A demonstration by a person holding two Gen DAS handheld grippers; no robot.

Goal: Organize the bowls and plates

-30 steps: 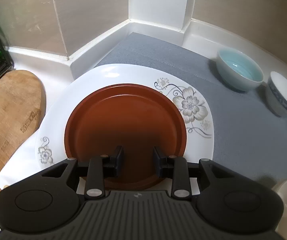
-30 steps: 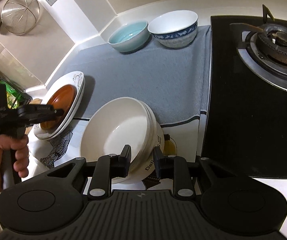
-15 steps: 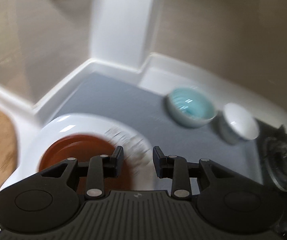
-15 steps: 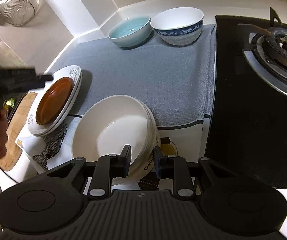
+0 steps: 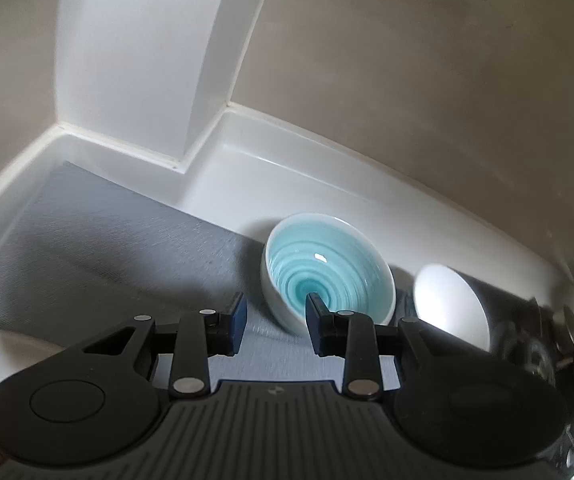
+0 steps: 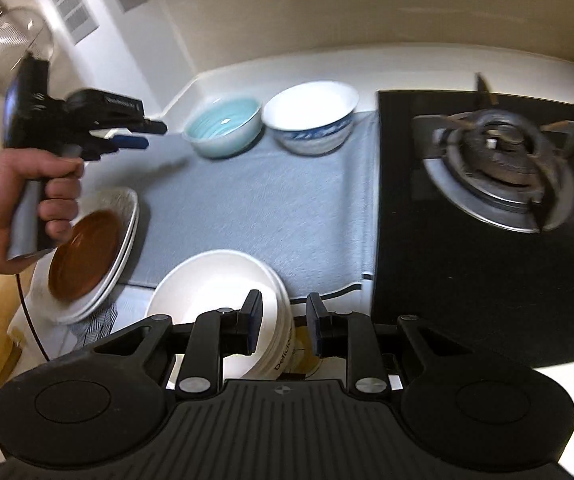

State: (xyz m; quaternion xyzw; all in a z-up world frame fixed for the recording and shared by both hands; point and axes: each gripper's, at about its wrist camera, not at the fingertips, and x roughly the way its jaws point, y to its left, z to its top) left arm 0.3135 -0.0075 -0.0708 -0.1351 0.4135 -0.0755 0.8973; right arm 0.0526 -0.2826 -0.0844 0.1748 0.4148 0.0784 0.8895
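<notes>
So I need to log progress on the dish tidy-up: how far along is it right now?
Partly done. The brown plate already sits on the white plates, and the large white bowls are nested. In hand: nothing; the left tongs are open in the air, pointed at the light blue bowl. The right tongs are open above the nested bowls. Left: the light blue bowl and the blue-patterned bowl stand separately on the grey mat.
</notes>
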